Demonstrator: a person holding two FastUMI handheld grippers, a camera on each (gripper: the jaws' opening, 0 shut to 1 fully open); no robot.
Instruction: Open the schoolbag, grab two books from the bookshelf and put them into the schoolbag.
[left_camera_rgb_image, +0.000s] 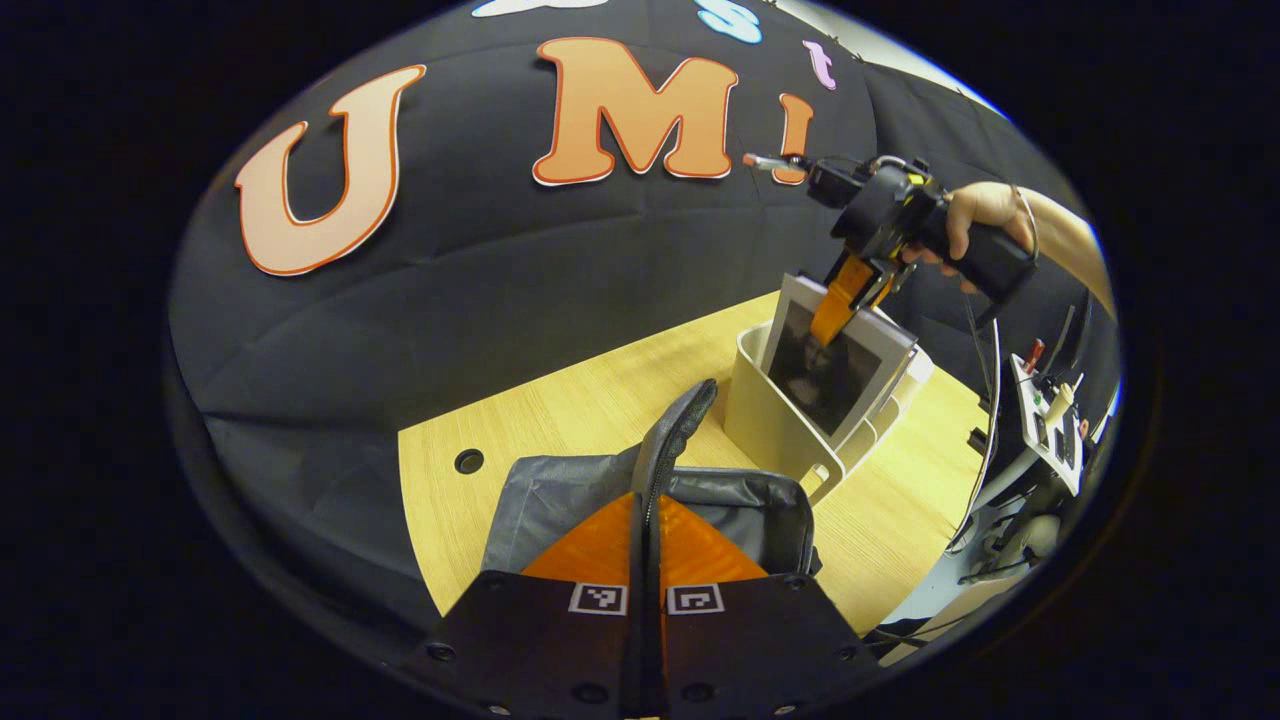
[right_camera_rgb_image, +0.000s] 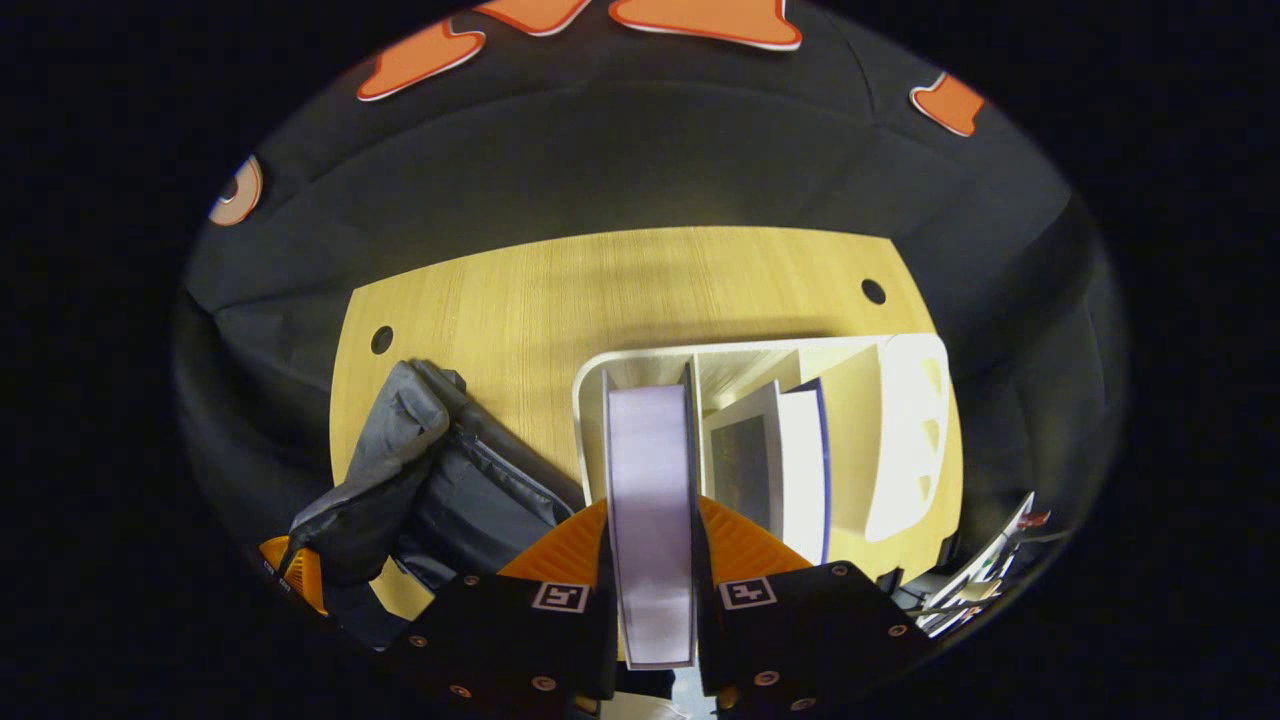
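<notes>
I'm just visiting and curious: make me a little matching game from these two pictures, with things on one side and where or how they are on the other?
Things:
1. left gripper
2. right gripper
3. schoolbag
4. white bookshelf

States:
A. stands on the wooden table with more books inside
B. shut on a dark strap of the bag
C. grey, lying on the table beside the shelf
D. shut on a book still partly in the shelf

Pairs: 1-B, 2-D, 3-C, 4-A
</notes>
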